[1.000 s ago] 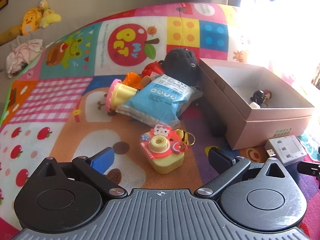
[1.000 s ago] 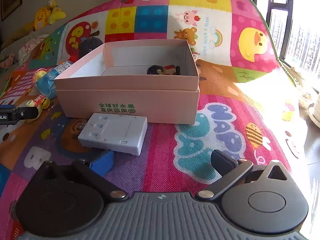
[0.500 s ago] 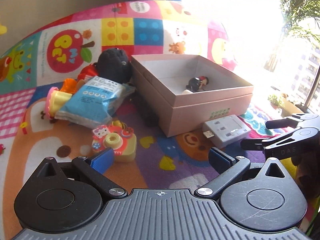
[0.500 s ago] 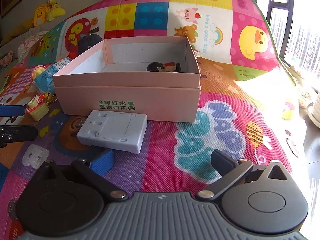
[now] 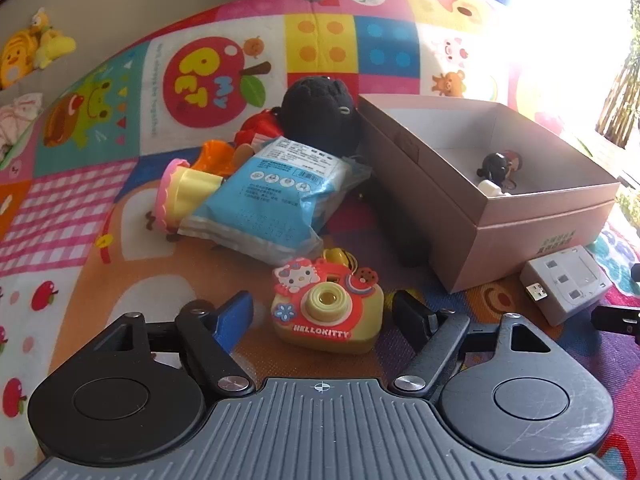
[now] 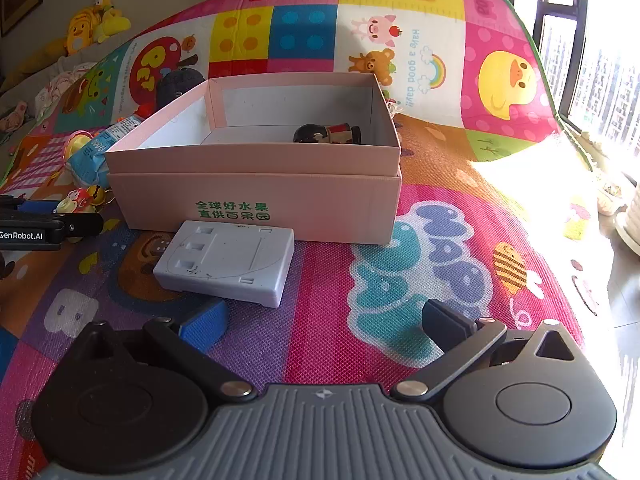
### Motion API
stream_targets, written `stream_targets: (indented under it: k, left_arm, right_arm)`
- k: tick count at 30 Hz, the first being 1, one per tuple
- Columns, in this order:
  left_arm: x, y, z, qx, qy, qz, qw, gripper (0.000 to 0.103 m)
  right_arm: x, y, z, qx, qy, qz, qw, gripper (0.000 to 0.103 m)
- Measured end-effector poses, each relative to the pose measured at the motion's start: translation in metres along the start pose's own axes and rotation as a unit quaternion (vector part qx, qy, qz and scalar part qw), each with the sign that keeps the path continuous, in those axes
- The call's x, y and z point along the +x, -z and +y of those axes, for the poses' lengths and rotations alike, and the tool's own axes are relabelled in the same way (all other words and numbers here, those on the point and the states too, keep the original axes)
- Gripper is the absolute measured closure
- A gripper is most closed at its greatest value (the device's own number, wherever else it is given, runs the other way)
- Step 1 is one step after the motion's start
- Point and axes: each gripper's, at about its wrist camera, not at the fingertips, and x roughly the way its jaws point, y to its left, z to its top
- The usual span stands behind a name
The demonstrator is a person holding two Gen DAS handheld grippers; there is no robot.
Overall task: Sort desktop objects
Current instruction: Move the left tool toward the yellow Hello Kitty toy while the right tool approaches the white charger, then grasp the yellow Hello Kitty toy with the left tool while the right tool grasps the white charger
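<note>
I hold the left hand-held gripper around the toy camera; its jaws have just been closing, the camera sits between the pads, not yet clamped. Step in hand: grasping. Next: close fully, lift, carry right to the pink box. My right hand-held gripper stands open, empty, just behind the white adapter.

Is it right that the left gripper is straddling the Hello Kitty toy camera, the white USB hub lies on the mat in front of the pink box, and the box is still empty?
Not quite: the pink box is not empty. The right wrist view shows a small dark-headed figurine inside it. The rest holds: the left gripper straddles the toy camera, and the white USB hub lies before the box.
</note>
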Motion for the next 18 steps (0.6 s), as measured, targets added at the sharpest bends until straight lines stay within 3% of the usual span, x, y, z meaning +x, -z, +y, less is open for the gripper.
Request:
stream_targets:
  k: [2, 12, 17, 18]
  left_arm:
    - [-0.004, 0.002, -0.001, 0.002, 0.002, -0.003, 1.0000, 0.040]
    - [-0.046, 0.033, -0.007, -0.001, 0.006, 0.004, 1.0000, 0.040]
    - [-0.050, 0.041, -0.011, -0.001, 0.005, 0.004, 1.0000, 0.009]
    - [-0.049, 0.040, -0.011, -0.002, 0.004, 0.006, 1.0000, 0.007]
  right_arm:
    - [0.000, 0.000, 0.000, 0.000, 0.000, 0.000, 1.000, 0.000]
    - [0.000, 0.000, -0.002, -0.003, -0.008, 0.009, 1.000, 0.000]
    - [0.000, 0.001, 0.002, -0.008, 0.001, 0.007, 1.000, 0.000]
    - [0.000, 0.001, 0.002, -0.008, 0.001, 0.007, 1.000, 0.000]
